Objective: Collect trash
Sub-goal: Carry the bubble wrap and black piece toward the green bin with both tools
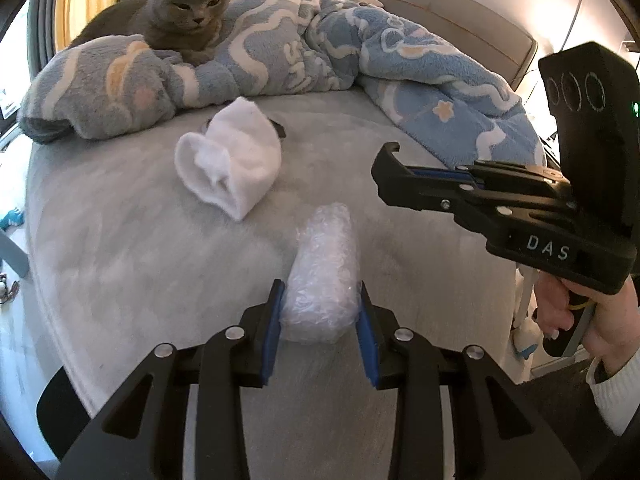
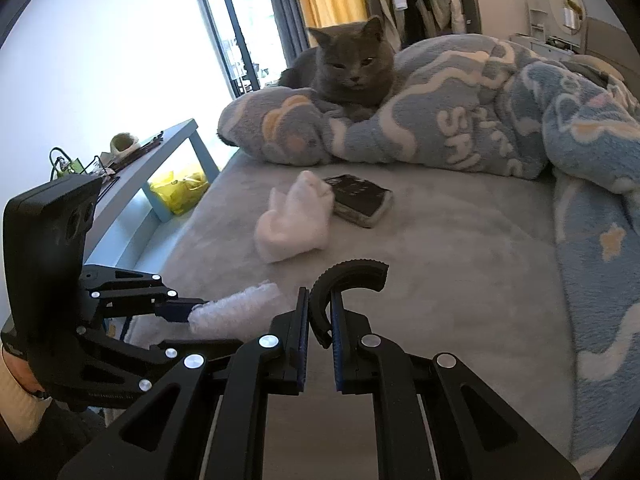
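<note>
— Where is the trash?
— Right between the left tongs (image 1: 320,312): a wad of bubble wrap (image 1: 322,276) on the grey bed (image 1: 120,260), with both blue pads against its sides.
— And the right tongs (image 2: 320,344)?
— Nearly shut on nothing, hovering to the right of the left tongs. Beyond both lie a white sock (image 1: 230,160), a dark packet (image 2: 360,200) and a grey cat (image 1: 180,12) on a blanket (image 1: 400,60).
</note>
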Demonstrator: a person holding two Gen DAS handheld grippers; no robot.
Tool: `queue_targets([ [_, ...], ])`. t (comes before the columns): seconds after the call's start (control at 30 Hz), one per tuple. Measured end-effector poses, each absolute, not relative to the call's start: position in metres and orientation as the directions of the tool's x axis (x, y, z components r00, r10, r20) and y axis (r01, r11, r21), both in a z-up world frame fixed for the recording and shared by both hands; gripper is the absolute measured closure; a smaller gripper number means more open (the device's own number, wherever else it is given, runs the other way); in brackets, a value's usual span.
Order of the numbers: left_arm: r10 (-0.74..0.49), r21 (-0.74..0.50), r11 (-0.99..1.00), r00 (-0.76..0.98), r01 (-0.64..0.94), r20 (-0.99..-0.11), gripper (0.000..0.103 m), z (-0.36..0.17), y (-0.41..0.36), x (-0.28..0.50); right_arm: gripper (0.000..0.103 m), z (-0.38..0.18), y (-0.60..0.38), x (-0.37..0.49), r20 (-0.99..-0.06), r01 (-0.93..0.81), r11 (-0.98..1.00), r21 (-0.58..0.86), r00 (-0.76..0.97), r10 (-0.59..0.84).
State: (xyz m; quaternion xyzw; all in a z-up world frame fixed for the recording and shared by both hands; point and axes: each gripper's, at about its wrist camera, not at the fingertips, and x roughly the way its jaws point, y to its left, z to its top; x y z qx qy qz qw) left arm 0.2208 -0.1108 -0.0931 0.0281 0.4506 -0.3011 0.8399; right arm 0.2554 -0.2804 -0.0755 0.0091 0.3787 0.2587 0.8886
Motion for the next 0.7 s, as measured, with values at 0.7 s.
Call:
queue_targets([
  [0.7, -0.401, -0.193, 0.891, 0.513, 0.411, -0.759, 0.067, -0.072, -0.022, 0.180, 0.093, -0.062, -0.199, 0.234, -0.651, -0.544, 0.812, 0.211, 0.542, 0.532],
])
